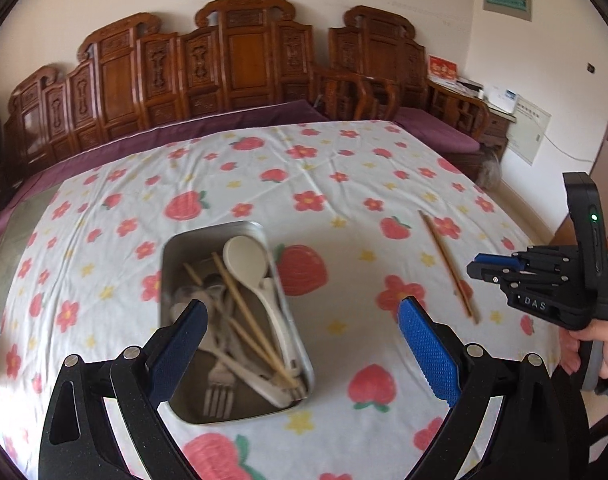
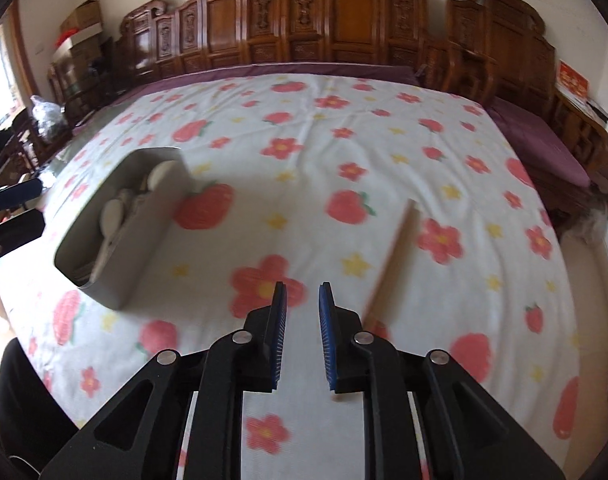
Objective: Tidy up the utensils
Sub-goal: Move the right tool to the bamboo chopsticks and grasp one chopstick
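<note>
L wrist view: left gripper (image 1: 302, 354) jaws wide apart, nothing between; blue knurled pads (image 1: 427, 354). Under the left pad, a rectangular metal tray (image 1: 208, 240) w/ rounded corners on the strawberry/flower tablecloth (image 1: 343, 184). Inside, piled loosely: cream spoon (image 1: 246, 258), fork (image 1: 220, 394), wooden chopsticks (image 1: 248, 312), other pale utensils. One loose chopstick (image 1: 447, 266) lies on the cloth well right of the tray. Right gripper (image 1: 477, 270) seen side-on near it, hand on grip.

R wrist view: right gripper (image 2: 302, 306) jaws nearly together, narrow gap, holding nothing. Loose chopstick (image 2: 391, 260) just right of the fingers, blurred. Tray (image 2: 144, 216) here shows its matte outer wall; contents mostly hidden, only pale spoon shapes visible. Carved wood screen (image 2: 343, 20) behind.
</note>
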